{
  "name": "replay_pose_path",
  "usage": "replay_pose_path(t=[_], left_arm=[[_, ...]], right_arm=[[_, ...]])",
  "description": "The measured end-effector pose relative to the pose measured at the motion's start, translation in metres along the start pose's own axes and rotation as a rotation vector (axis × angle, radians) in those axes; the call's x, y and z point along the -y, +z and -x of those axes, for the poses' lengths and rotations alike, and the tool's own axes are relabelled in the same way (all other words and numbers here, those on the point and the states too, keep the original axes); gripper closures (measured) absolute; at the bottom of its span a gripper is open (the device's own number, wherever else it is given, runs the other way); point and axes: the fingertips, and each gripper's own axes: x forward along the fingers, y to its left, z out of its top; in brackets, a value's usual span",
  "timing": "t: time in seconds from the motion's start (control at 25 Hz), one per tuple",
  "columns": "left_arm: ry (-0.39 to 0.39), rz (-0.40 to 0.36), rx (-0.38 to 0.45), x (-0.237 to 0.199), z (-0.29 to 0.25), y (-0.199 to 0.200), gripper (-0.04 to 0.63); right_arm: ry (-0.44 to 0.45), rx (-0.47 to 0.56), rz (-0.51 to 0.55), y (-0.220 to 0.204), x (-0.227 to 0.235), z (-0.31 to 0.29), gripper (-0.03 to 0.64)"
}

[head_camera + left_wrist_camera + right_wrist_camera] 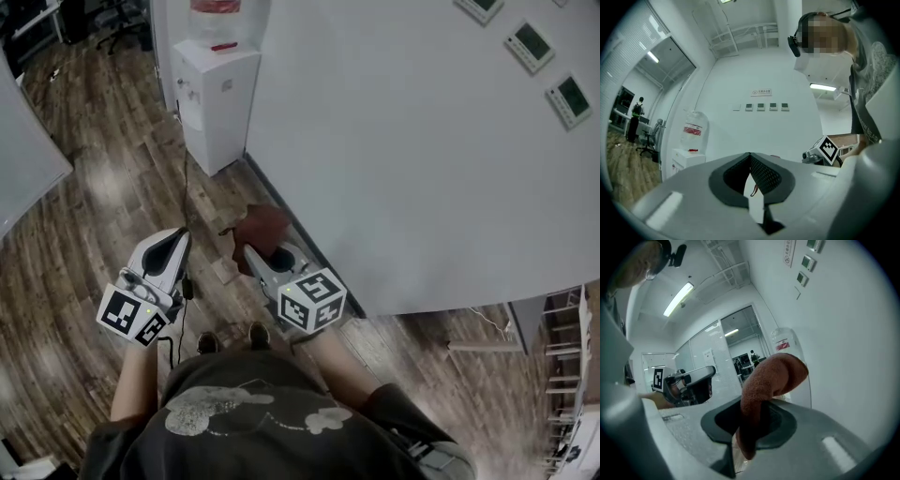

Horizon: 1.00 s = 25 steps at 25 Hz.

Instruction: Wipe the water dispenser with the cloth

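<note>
A white water dispenser (pixel 214 94) with a clear bottle and red label on top stands against the white wall, far ahead of me; it also shows in the left gripper view (pixel 689 154) and behind the cloth in the right gripper view (pixel 791 347). My right gripper (pixel 265 246) is shut on a brown cloth (pixel 261 225), which droops over the jaws (pixel 764 390). My left gripper (pixel 169 251) is shut with nothing in it, held level with the right one, a couple of steps short of the dispenser.
A curved white wall (pixel 403 141) runs along my right, carrying small panels (pixel 530 45). The floor is wood (pixel 84 187). A black cable (pixel 184 187) trails from the dispenser. Office chairs (pixel 122 23) stand far back. A person (pixel 635 117) stands in a distant room.
</note>
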Motion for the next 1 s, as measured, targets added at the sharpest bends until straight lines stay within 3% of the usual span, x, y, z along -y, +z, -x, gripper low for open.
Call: replay_pose_path(t=[0.48,0.72,1.0], left_arm=[[0.152,-0.013,-0.030,-0.002,-0.031,-0.020,0.577],[0.179,0.013,-0.041,-0.008,-0.035,-0.029,0.578],[0.193,0.075,-0.064,-0.071,-0.059,-0.059,0.577]], right_arm=[[0.046,-0.015,0.004,-0.005,0.055,0.030,0.557],[0.066,-0.052,-0.008,-0.012,0.069,0.019,0.557],[0.048,-0.096,-0.017,-0.010,0.100,-0.041,0.557]])
